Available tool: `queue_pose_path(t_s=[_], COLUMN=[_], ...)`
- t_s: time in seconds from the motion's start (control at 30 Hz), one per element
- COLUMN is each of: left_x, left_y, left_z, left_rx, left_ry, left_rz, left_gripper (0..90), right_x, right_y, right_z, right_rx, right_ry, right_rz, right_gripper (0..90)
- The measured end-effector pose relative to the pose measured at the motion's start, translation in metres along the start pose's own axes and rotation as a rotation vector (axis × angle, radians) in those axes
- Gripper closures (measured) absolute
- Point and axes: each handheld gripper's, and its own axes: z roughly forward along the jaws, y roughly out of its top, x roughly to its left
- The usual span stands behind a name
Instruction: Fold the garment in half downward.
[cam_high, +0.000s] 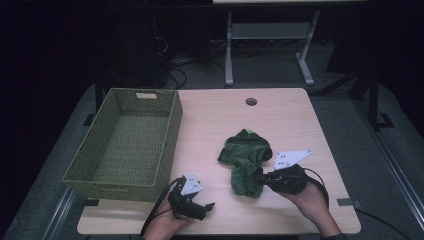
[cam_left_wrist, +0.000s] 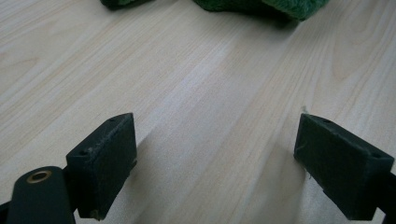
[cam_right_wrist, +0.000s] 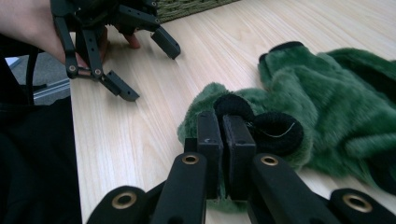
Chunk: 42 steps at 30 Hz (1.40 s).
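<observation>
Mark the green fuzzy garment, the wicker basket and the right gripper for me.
green fuzzy garment (cam_high: 245, 162): high view, middle of the crumpled fabric.
wicker basket (cam_high: 172, 131): high view, right side wall.
right gripper (cam_right_wrist: 223, 140): right gripper view, between the shut jaws pinching the garment's edge.

Green woven basket on table's left side; round hole near far edge.

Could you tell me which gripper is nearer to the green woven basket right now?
The left. The left gripper sits open just off the front right corner of the basket, while the right gripper is farther right, shut on the green furry garment.
</observation>
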Motion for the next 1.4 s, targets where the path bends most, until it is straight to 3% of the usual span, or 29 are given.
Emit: queue_pose_path(t_s=[0.3, 0.43, 0.53, 0.63, 0.77, 0.9, 1.07, 1.2, 1.4], left_x=[0.0, 0.0, 0.0, 0.0, 0.0, 0.0, 0.0, -0.001, -0.001], left_y=[0.0, 0.0, 0.0, 0.0, 0.0, 0.0, 0.001, 0.001, 0.001], left_z=[0.0, 0.0, 0.0, 0.0, 0.0, 0.0, 0.0, 0.001, 0.001], left_rx=[0.0, 0.0, 0.0, 0.003, -0.001, 0.002, 0.002, 0.003, 0.003], left_ry=[0.002, 0.002, 0.002, 0.001, 0.001, 0.001, 0.005, 0.008, 0.009], left_rz=[0.006, 0.004, 0.004, 0.007, 0.001, 0.007, 0.003, -0.007, -0.008], left_gripper=[12.4, 12.4, 12.5, 12.5, 12.5, 12.5, 12.5, 12.5, 12.5], right_x=[-0.001, -0.003, -0.006, -0.013, -0.021, -0.024, -0.022, -0.023, -0.022], right_y=[0.015, 0.022, 0.024, 0.018, 0.008, 0.004, 0.004, 0.003, 0.0], right_z=[0.025, 0.022, 0.015, 0.01, 0.016, 0.035, 0.056, 0.074, 0.083], right_rx=[-0.004, -0.043, -0.069, -0.057, -0.024, 0.012, 0.055, 0.133, 0.155], right_ry=[0.042, 0.041, 0.005, -0.051, -0.08, -0.067, -0.05, -0.026, -0.012], right_rz=[-0.018, -0.015, -0.008, 0.027, 0.075, 0.092, 0.079, 0.077, 0.086], right_gripper=[84.9, 80.3, 86.7, 89.8, 89.9, 89.9, 89.9, 90.0, 90.0])
